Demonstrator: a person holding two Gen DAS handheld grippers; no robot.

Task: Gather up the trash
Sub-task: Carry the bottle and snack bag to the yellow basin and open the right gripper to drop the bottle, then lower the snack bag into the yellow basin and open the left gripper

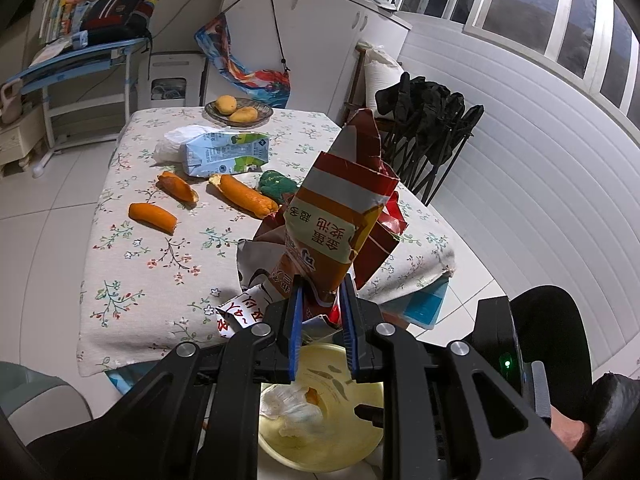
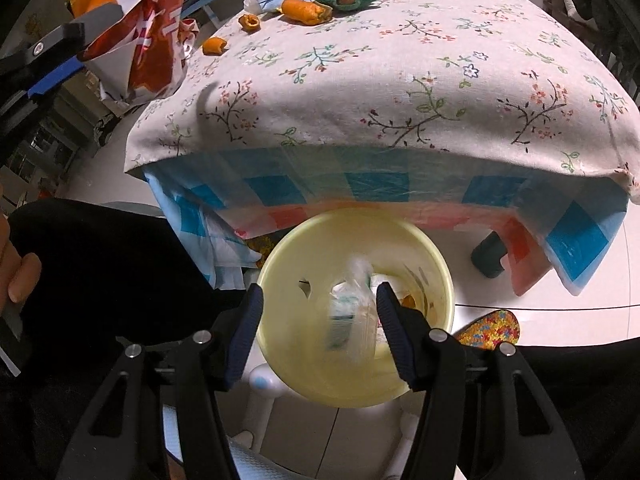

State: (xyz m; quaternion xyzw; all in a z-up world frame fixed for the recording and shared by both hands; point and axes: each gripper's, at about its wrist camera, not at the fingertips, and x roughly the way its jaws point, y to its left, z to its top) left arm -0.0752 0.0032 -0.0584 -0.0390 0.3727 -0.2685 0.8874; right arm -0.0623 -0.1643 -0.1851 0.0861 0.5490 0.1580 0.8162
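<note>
Left wrist view: 1 torn snack bag (image 1: 340, 216), red/orange/white w/ printed characters, crumpled, standing up betw. the blue pads of the left gripper (image 1: 322, 320), which is nearly closed & pinching its lower end, above the table's near edge. On the floral tablecloth (image 1: 140, 272): 3 orange peel pieces (image 1: 154, 217), 1 light-blue carton (image 1: 224, 154), 1 green wrapper (image 1: 276, 186), 1 basket (image 1: 262, 110) w/ 2 mangoes. Below the gripper: 1 yellow bin (image 1: 352, 440) w/ white crumpled trash inside.

Right wrist view: right gripper (image 2: 318, 332) approx. half open over same yellow bin (image 2: 280, 256), on floor in front of table. Blurred clear plastic bag (image 2: 352, 312) w/ green-white pack sits betw. the fingers; contact w/ pads can't tell. Snack bag (image 2: 148, 32) top left, 3 peel bits (image 2: 304, 10) on the cloth.
</note>
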